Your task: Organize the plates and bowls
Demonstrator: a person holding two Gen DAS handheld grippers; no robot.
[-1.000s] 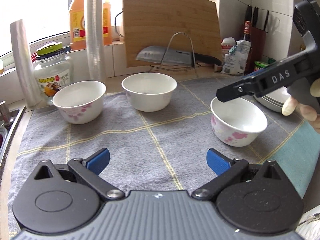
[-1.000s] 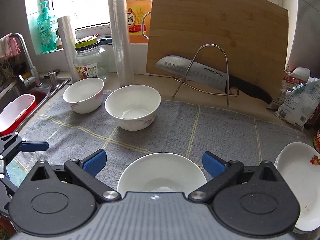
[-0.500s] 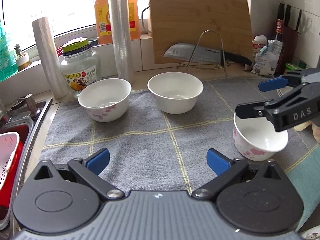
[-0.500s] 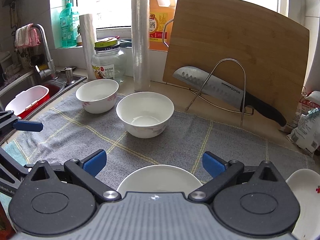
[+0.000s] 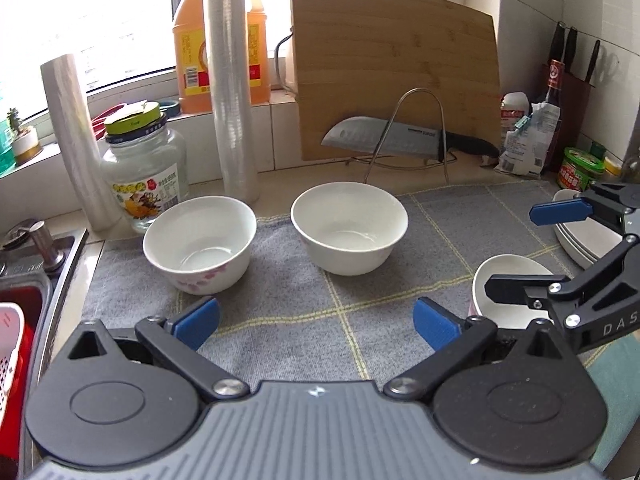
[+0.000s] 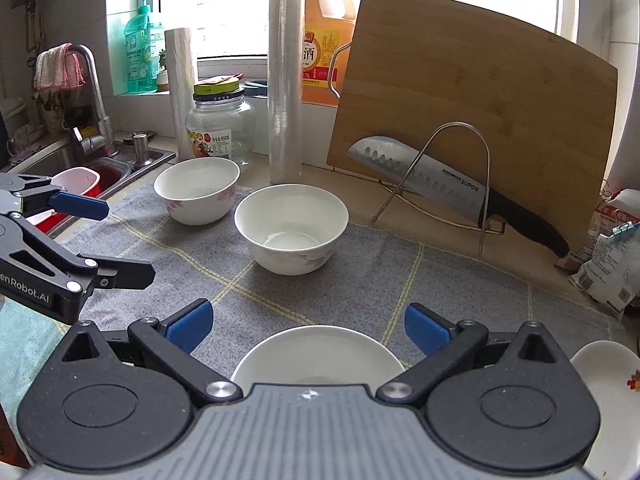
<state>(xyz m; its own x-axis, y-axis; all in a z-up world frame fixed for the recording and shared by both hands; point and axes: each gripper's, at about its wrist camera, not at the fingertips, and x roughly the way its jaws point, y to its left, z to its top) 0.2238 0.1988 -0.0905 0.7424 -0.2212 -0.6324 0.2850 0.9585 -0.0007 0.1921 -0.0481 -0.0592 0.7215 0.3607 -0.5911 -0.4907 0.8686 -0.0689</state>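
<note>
Item: 3 white bowls on grey cloth (image 5: 360, 320), kitchen counter.
- Near bowl (image 6: 318, 354): right under right tongs (image 6: 308, 322); also seen at right edge of left view (image 5: 508, 280).
- Middle bowl (image 5: 349, 227): centre of cloth, in front of knife rack (image 5: 408, 132).
- Far bowl (image 5: 200, 242): pink flower print, near jar (image 5: 146, 168) & sink side.
- Plates (image 5: 576, 236): stack at far right, partly cut off.

Tongs: right pair wide open, nothing held, blue pads either side of near bowl but above it, not touching. Left tongs (image 5: 316, 316) wide open, empty, over bare cloth.

Handling (est.): glazed ceramic, stiff, slippery, chips if knocked; moderate wt. Best hold: pinch rim wall, one pad inside, one outside. Nest gently.

Unclear: near bowl's front half hidden by tong body; plate count can't tell; hands not visible.
</note>
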